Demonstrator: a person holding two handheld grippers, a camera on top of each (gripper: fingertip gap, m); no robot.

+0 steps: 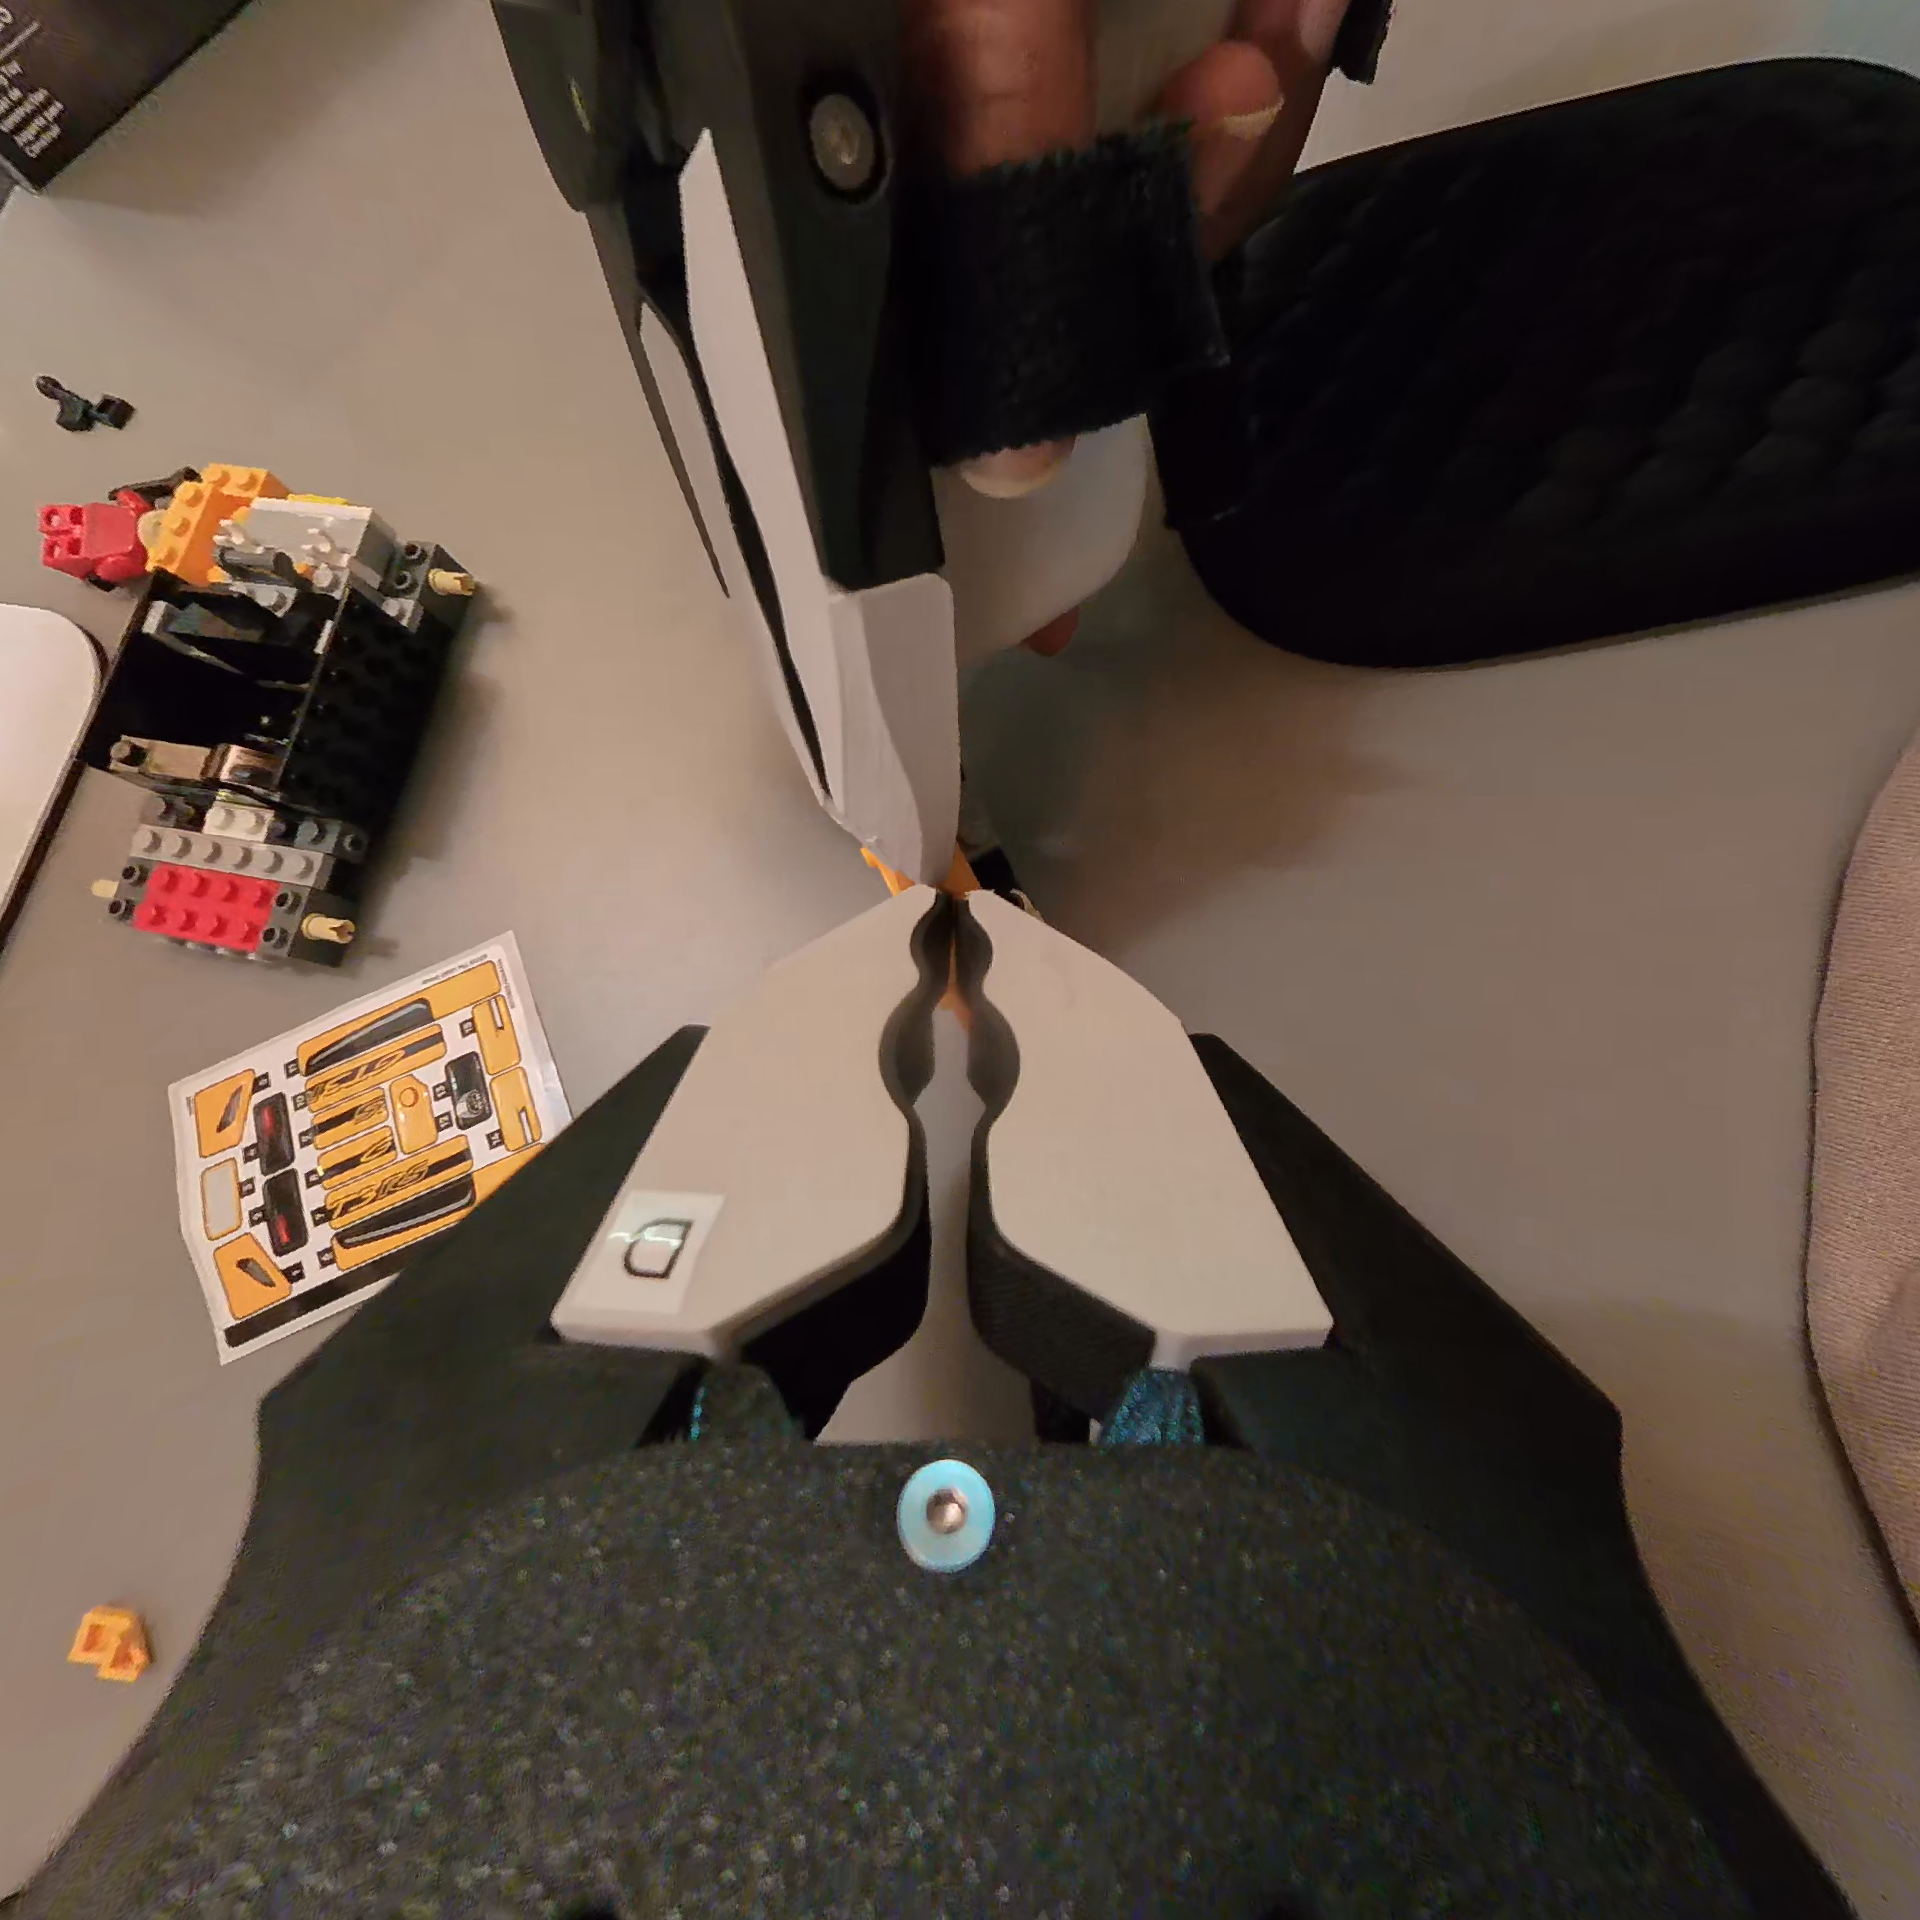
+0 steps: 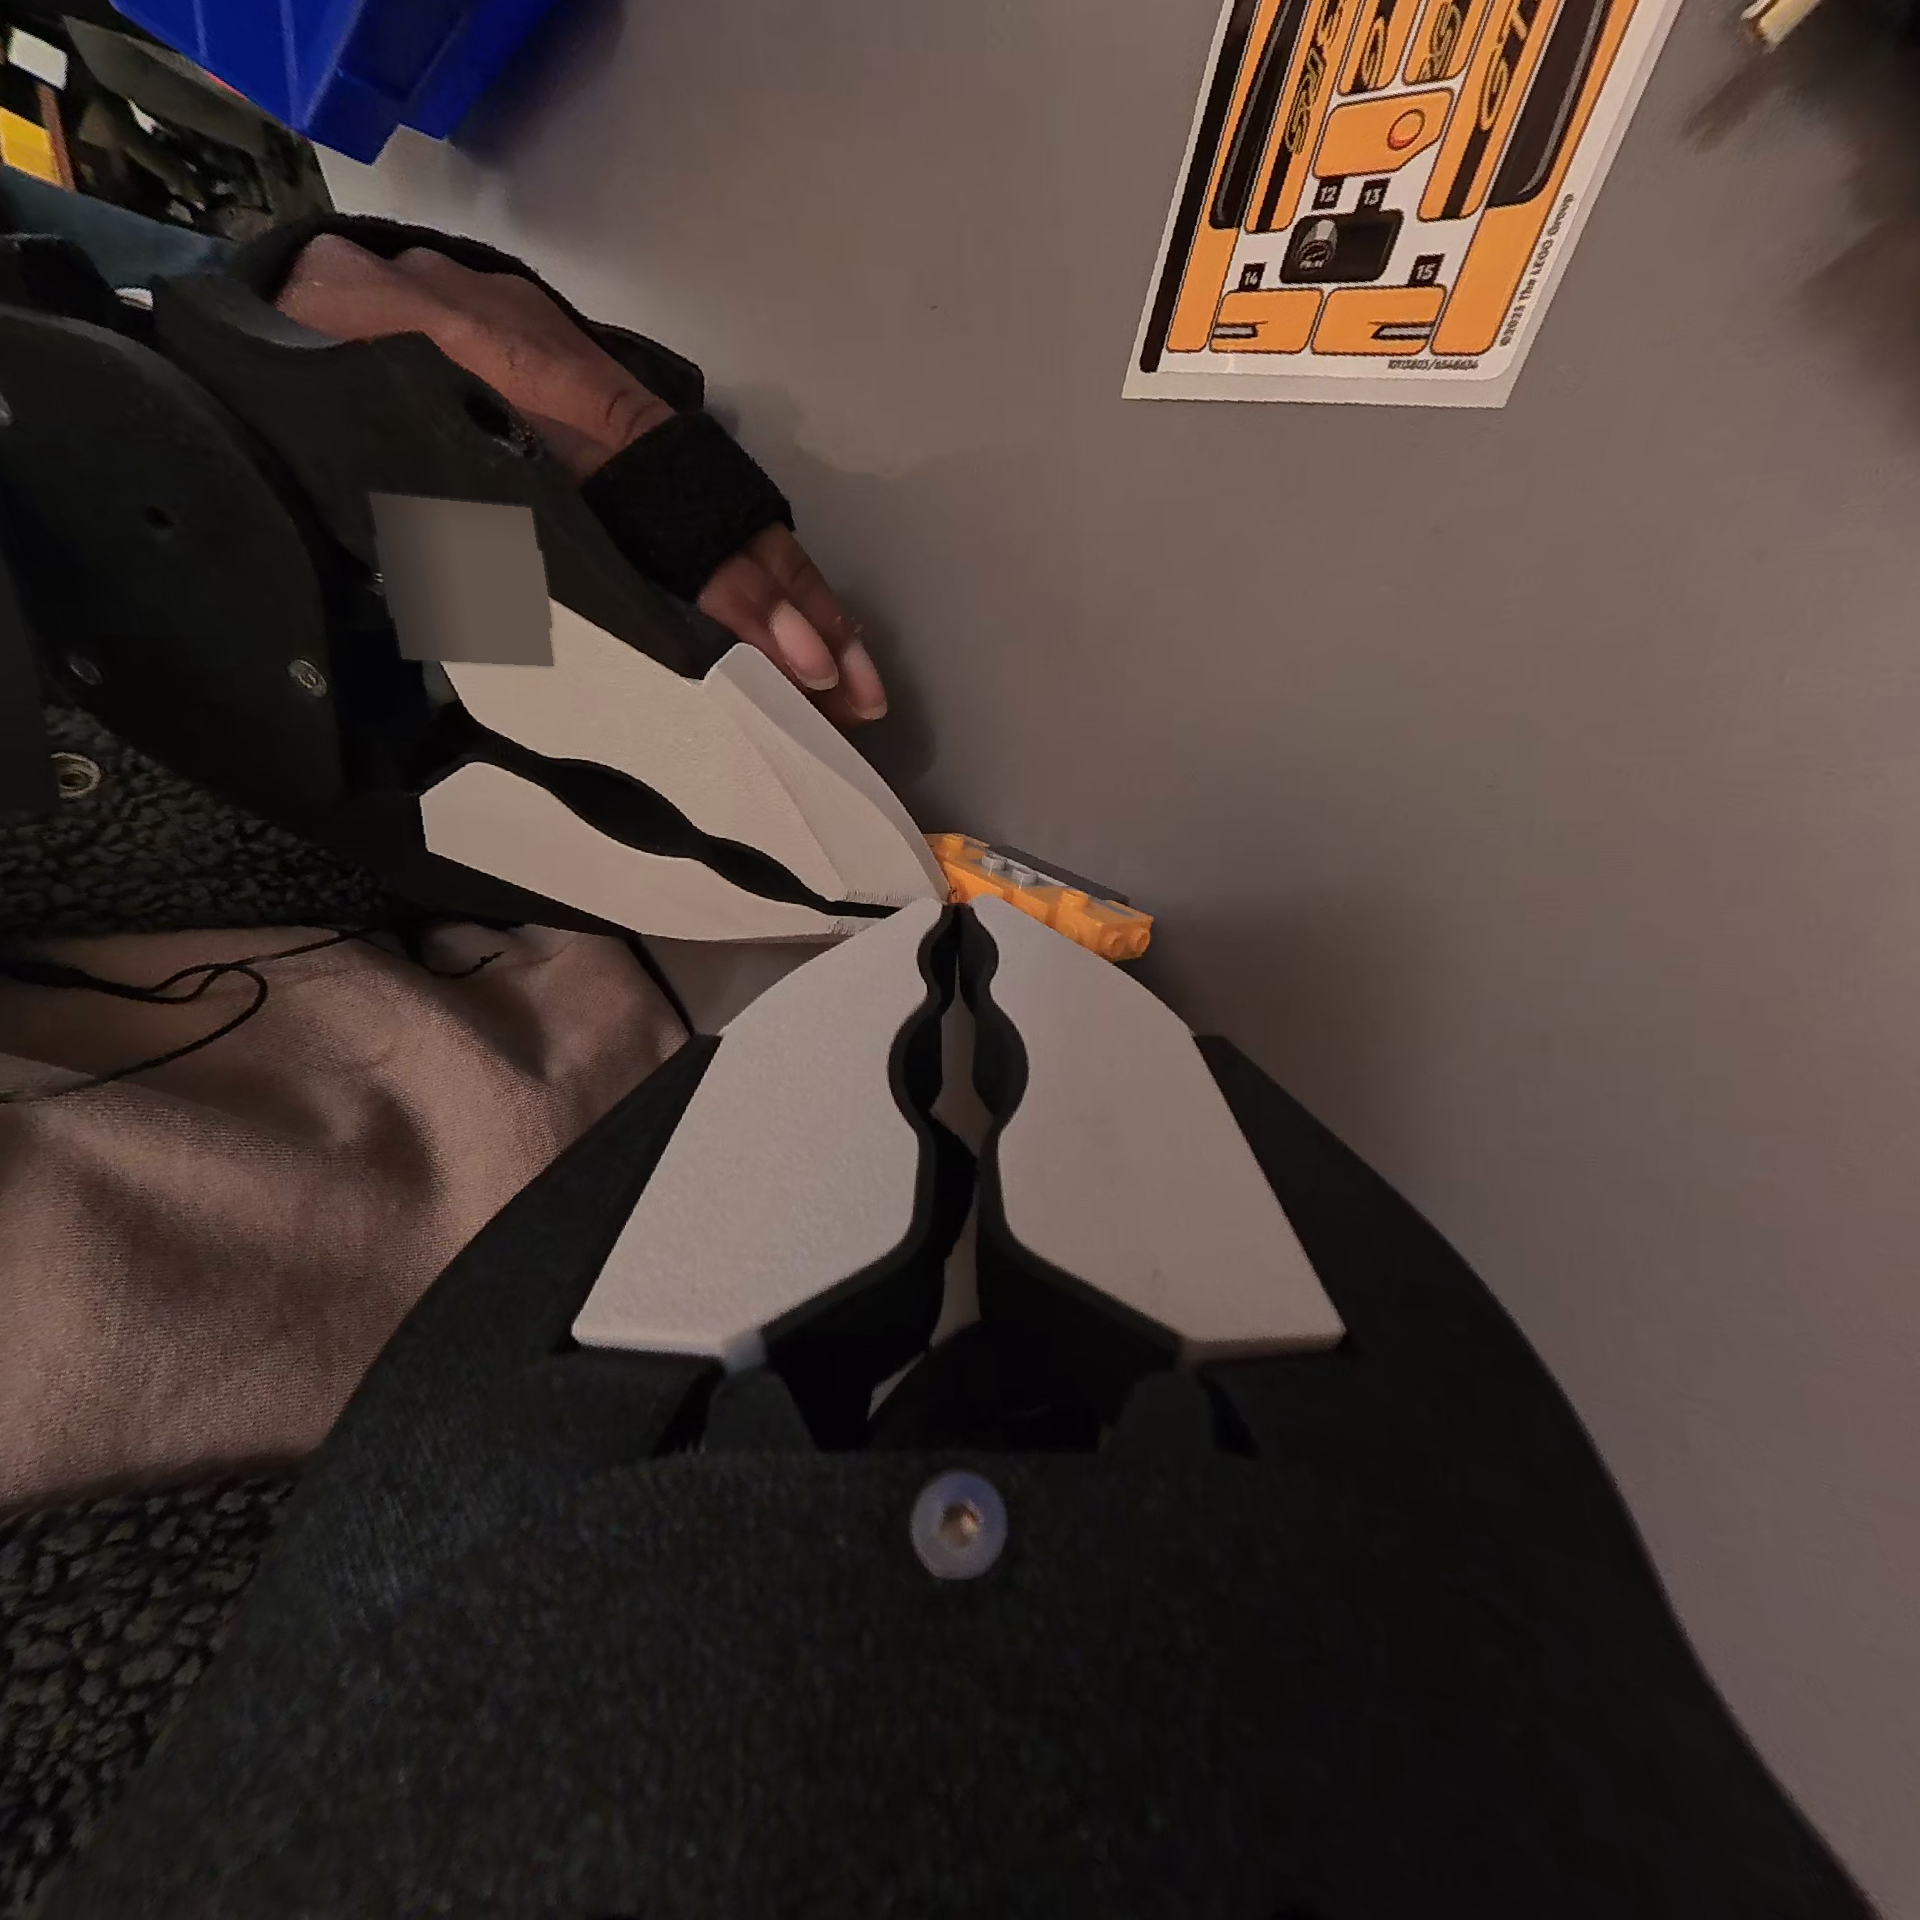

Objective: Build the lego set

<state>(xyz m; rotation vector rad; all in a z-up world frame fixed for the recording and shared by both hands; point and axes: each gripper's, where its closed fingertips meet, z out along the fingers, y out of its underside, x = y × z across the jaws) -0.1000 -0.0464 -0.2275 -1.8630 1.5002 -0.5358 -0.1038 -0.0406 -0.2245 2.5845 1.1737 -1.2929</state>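
A small orange lego piece (image 2: 1049,896) with a grey part on top lies low over the grey table (image 2: 1351,831). My left gripper (image 1: 948,906) is shut, and orange shows in the gap between its fingers. It enters the right wrist view (image 2: 902,902) from the left. My right gripper (image 2: 954,914) is shut with its tips at the near end of the orange piece. In the left wrist view it comes down from above (image 1: 914,847), with orange showing on both sides of its tip. The two gripper tips meet at the piece, whose near end is hidden.
A partly built black, grey, red and orange lego car (image 1: 260,717) stands at the left. A sticker sheet (image 1: 364,1132) lies near it (image 2: 1351,187). A loose orange piece (image 1: 109,1642) and a small black part (image 1: 83,403) lie apart. A black cushion (image 1: 1558,364) is at the right. Less than 4 cm separates the two grippers' tips. The loose orange piece (image 1: 109,1642) is about 20 cm from both grippers' fingertips.
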